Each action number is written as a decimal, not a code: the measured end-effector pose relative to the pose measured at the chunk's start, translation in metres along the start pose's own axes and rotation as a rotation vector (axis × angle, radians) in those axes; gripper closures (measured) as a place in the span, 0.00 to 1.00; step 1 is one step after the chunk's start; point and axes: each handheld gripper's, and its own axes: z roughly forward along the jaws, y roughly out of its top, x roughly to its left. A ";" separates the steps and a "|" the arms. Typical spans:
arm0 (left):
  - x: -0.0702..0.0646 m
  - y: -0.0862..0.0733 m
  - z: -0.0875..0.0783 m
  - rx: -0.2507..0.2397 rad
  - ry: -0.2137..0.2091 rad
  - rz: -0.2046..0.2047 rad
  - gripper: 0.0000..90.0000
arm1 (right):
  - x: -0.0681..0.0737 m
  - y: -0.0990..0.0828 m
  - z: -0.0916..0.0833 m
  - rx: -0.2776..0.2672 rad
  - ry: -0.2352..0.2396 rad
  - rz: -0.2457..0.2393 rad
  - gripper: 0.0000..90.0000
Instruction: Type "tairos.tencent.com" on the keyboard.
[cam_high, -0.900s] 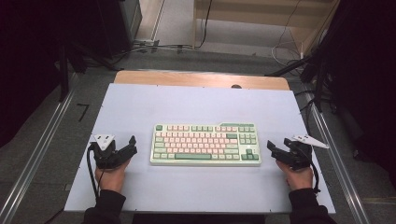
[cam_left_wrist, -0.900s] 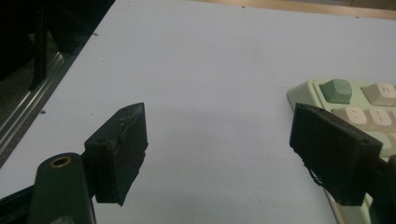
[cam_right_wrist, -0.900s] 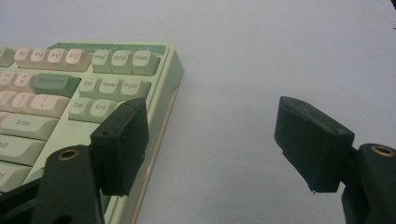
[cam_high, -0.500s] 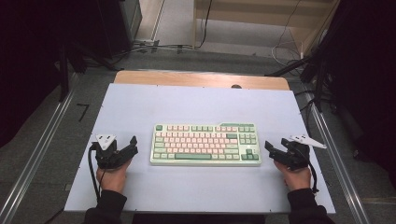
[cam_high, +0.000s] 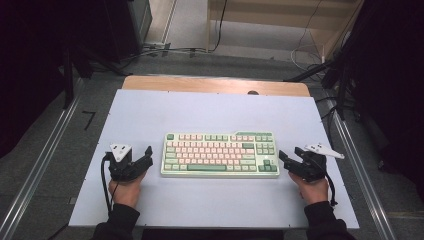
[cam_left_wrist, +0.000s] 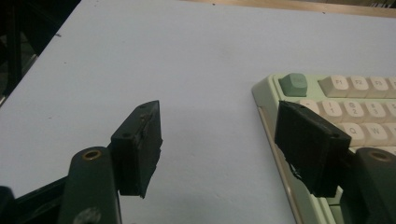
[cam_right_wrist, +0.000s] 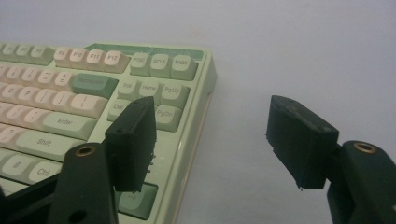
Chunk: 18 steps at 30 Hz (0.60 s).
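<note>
A green and cream keyboard (cam_high: 220, 154) lies flat on the pale table (cam_high: 210, 112), a little nearer its front edge than its back edge and roughly midway between its left and right edges. The left gripper (cam_high: 145, 156) sits just off the keyboard's left end, the right gripper (cam_high: 283, 159) just off its right end; both have their jaws spread wide and hold nothing. The left gripper view shows one jaw over the keyboard's left edge, near the number keys, the other over bare table. The right gripper view shows one jaw over the navigation keys, the other over bare table.
</note>
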 end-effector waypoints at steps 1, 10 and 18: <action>-0.002 0.000 0.000 0.000 -0.007 0.002 0.39 | 0.001 0.000 0.000 -0.001 0.003 0.000 0.37; -0.008 -0.001 0.001 -0.003 -0.029 0.016 0.45 | 0.010 0.002 0.002 -0.008 0.022 -0.018 0.44; -0.017 -0.001 0.003 -0.003 -0.042 0.034 0.45 | 0.023 0.003 0.006 -0.002 0.043 -0.044 0.45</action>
